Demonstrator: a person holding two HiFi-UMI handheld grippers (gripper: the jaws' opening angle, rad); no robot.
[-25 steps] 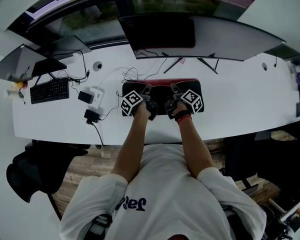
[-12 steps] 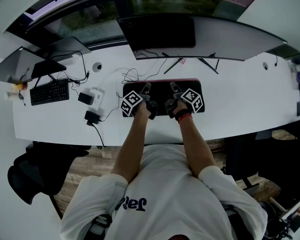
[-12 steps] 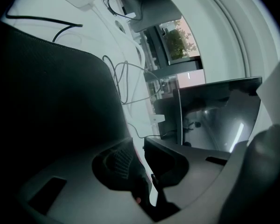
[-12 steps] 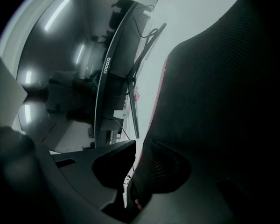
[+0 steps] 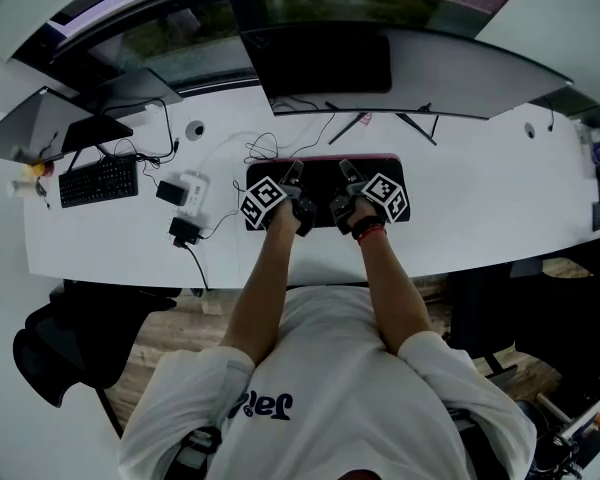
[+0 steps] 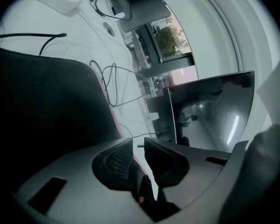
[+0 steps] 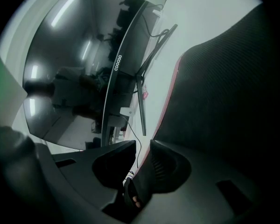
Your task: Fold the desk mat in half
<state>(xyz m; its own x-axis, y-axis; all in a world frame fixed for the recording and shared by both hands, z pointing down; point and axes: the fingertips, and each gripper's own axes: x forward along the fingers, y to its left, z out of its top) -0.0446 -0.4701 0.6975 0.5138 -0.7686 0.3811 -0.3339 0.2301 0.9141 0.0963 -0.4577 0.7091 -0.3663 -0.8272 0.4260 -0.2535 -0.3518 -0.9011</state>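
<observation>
Seeming soft and limp, the desk mat [image 5: 318, 194] wants pinching at its edge — left gripper [image 6: 139, 146] and right gripper [image 7: 143, 146] jaws, just opening, straddle it unclamped.

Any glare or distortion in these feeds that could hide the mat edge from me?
Head view: fisheye bows the desk; evenly lit, sharp. Left gripper view: mat nearly black, red edge visible. Right gripper view: light strips reflect in the monitor.

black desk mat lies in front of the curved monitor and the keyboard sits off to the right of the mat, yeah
Not quite. The keyboard sits off to the left of the desk mat, not the right, as the head view shows. The rest holds: the black mat does lie in front of the curved monitor.
</observation>
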